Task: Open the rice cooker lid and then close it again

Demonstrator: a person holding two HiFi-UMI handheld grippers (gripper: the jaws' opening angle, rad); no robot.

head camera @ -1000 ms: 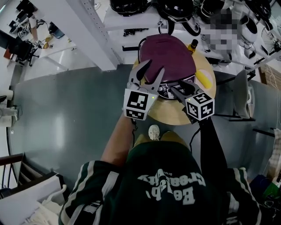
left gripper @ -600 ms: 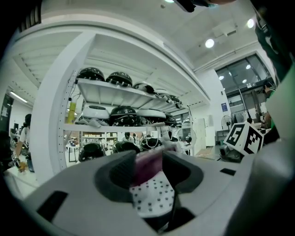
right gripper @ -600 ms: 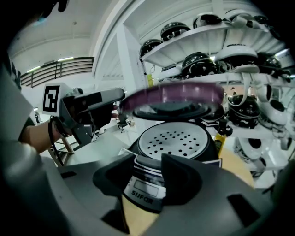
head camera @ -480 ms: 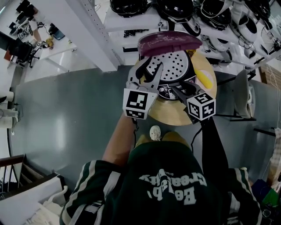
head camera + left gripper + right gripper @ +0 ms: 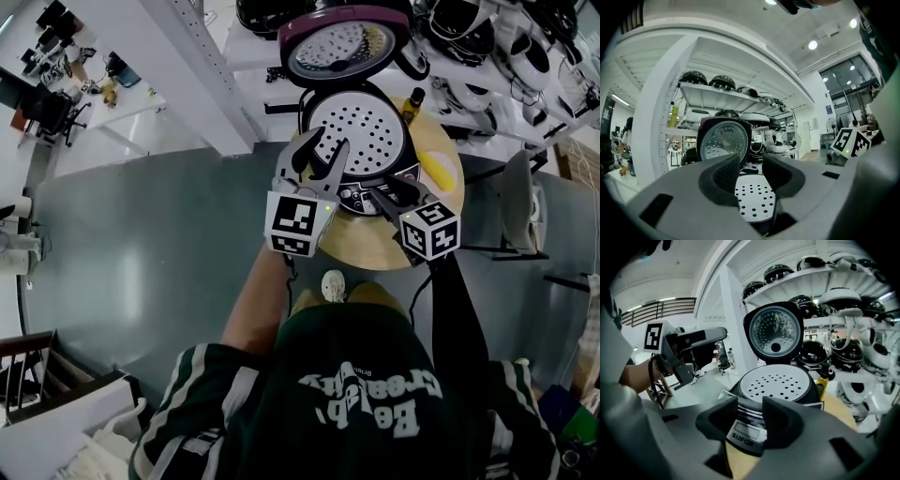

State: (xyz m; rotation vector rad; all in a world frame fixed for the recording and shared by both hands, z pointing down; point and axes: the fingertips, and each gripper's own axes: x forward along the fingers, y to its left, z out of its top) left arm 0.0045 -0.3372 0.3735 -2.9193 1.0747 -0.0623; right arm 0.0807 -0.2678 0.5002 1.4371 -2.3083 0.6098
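The rice cooker (image 5: 357, 184) stands on a round wooden table (image 5: 361, 248). Its maroon lid (image 5: 343, 42) stands upright at the back, its inner side facing me. A white perforated tray (image 5: 356, 136) fills the pot. My left gripper (image 5: 323, 155) hovers over the cooker's front left, level, its jaws closing with nothing between them (image 5: 751, 173). My right gripper (image 5: 389, 192) points down at the front control panel (image 5: 746, 432). Its jaws are also closing, and the panel shows through the gap without being gripped. In the right gripper view the lid (image 5: 774, 331) rises behind the tray (image 5: 776, 380).
A yellow-capped bottle (image 5: 412, 98) and a yellow object (image 5: 438, 169) sit on the table at the cooker's right. White shelves (image 5: 309, 56) with several dark round appliances stand right behind. A white post (image 5: 187, 66) runs at the left, and grey floor surrounds the table.
The lid was shut a second ago, half raised half a second ago, and now stands fully open. Both grippers have stayed where they were.
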